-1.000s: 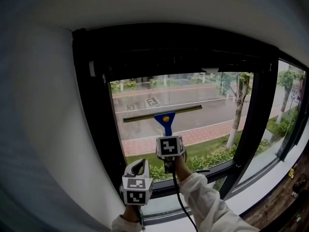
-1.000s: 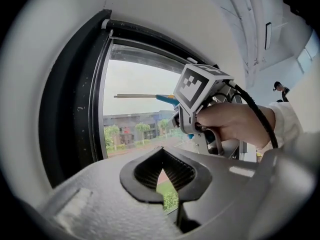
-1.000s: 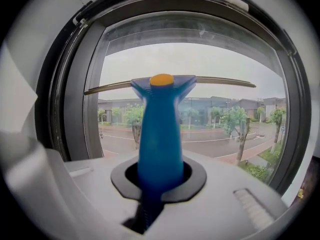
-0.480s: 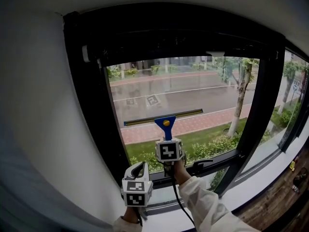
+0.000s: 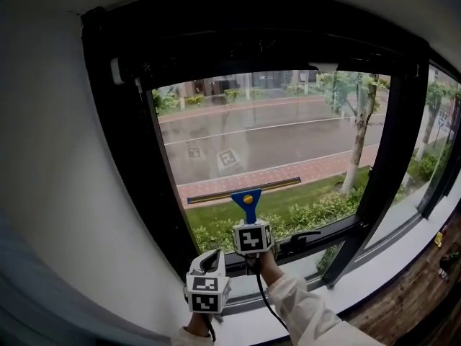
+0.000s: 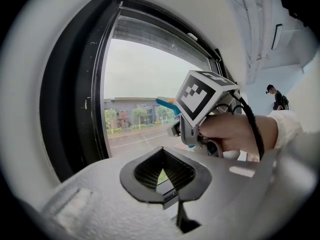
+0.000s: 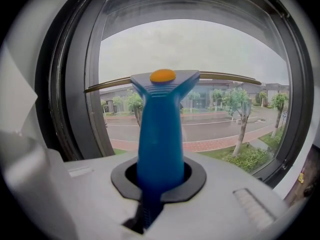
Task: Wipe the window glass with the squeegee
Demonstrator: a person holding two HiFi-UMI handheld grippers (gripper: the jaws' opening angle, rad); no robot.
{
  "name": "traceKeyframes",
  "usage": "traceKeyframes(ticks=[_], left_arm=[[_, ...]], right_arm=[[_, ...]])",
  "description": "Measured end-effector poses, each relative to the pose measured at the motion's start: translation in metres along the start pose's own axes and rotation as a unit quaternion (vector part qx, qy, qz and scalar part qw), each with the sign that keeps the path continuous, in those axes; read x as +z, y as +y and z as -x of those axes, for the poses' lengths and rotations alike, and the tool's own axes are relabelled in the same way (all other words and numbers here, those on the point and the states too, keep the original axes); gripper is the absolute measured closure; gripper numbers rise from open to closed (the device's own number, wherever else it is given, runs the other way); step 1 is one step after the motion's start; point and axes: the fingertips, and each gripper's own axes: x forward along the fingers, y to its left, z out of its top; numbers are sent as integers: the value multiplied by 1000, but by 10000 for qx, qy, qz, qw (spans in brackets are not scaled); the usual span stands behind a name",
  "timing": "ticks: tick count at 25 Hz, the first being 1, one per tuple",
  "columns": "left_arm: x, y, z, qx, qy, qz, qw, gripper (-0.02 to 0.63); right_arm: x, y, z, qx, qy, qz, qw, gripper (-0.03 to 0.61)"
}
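The squeegee (image 5: 247, 193) sits lower on the glass (image 5: 288, 135) than a second ago, its blade now crossing the bottom part of the pane, and the right tool (image 5: 251, 220) has come down with it. The blade runs nearly level, its right end a little higher, against the glass. The right tool's jaws are closed on the blue handle, which rises straight up to an orange dot at the neck. The left tool (image 5: 207, 259) hangs below and to the left, near the lower left corner of the pane, its jaws drawn together at the tips with nothing between them.

The pane sits in a thick black frame (image 5: 144, 157) set into a white wall (image 5: 57, 157). A black latch (image 5: 302, 236) lies along the frame's bottom rail, just right of the right tool, above a pale sill (image 5: 374, 280). Through the glass: a grey road (image 5: 274, 146), a red brick path (image 5: 302, 170), trees (image 5: 356, 114) and a green hedge (image 5: 317, 211).
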Motion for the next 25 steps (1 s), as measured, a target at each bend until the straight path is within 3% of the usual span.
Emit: traceKeyframes(ticks=[25], left_arm=[[-71, -11, -27, -197, 673, 184, 9974, 614]], right_arm=[[-150, 1, -54, 230, 1364, -305, 9899, 552]])
